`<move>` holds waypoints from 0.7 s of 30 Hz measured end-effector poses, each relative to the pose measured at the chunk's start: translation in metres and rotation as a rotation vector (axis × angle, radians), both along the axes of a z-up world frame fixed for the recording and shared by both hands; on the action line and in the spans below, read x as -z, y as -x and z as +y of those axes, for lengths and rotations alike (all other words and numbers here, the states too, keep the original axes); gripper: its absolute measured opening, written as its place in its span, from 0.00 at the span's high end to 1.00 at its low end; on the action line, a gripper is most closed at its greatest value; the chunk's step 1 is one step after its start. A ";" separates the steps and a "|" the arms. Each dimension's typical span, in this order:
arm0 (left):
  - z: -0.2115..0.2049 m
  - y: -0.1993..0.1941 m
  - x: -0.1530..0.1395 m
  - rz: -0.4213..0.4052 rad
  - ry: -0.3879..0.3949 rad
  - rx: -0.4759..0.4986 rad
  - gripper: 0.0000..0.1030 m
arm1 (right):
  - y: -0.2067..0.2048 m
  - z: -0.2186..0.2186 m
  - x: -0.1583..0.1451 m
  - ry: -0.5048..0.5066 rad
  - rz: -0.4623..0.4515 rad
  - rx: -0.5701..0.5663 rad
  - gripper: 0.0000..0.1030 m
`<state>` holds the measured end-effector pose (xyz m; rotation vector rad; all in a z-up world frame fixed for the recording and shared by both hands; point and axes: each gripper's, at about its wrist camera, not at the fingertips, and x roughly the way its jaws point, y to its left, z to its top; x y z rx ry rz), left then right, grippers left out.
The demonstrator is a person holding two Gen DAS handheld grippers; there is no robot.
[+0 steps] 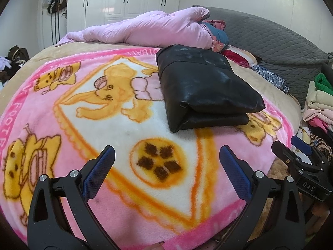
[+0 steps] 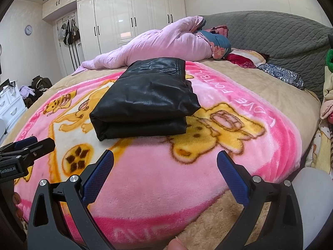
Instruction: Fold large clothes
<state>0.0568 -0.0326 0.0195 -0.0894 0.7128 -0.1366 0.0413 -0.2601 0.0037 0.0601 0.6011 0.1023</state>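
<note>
A black leather garment (image 1: 204, 87) lies folded into a thick rectangular bundle on the pink cartoon blanket (image 1: 104, 114); it also shows in the right wrist view (image 2: 145, 100). My left gripper (image 1: 166, 152) is open and empty, held above the blanket in front of the bundle and apart from it. My right gripper (image 2: 165, 156) is open and empty, also in front of the bundle and apart from it. The right gripper shows at the right edge of the left wrist view (image 1: 295, 145). The left gripper shows at the left edge of the right wrist view (image 2: 31, 145).
A rolled pink quilt (image 1: 149, 29) lies across the far side of the bed. A grey quilted headboard (image 2: 270, 33) rises at the right. Stacked clothes (image 1: 318, 104) sit beside the bed on the right. White wardrobes (image 2: 129, 20) stand behind. Bags and clothes (image 2: 37, 87) lie on the floor at left.
</note>
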 end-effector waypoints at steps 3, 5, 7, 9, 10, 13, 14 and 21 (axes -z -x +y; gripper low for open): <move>0.000 0.000 -0.001 0.000 0.000 -0.001 0.09 | 0.000 0.000 0.000 -0.001 0.005 0.000 0.04; 0.000 0.000 0.000 0.000 0.000 -0.001 0.09 | 0.001 0.001 0.000 -0.003 0.005 0.002 0.04; 0.000 0.000 0.000 0.000 0.002 0.000 0.09 | 0.002 0.001 0.000 0.000 0.007 0.003 0.04; 0.000 0.000 -0.001 0.000 0.004 0.003 0.09 | 0.003 0.001 -0.001 0.001 0.005 0.006 0.04; -0.001 0.000 -0.002 0.001 0.001 0.003 0.09 | 0.003 0.000 -0.001 0.000 0.005 0.007 0.04; -0.003 0.000 -0.002 0.003 -0.005 0.005 0.09 | 0.003 -0.001 0.000 -0.003 0.003 0.011 0.04; -0.004 0.000 -0.001 0.001 -0.009 0.003 0.09 | 0.003 -0.001 0.000 -0.003 0.002 0.012 0.04; -0.005 -0.005 0.009 0.059 -0.005 -0.033 0.09 | 0.007 -0.005 -0.001 -0.021 0.004 0.025 0.04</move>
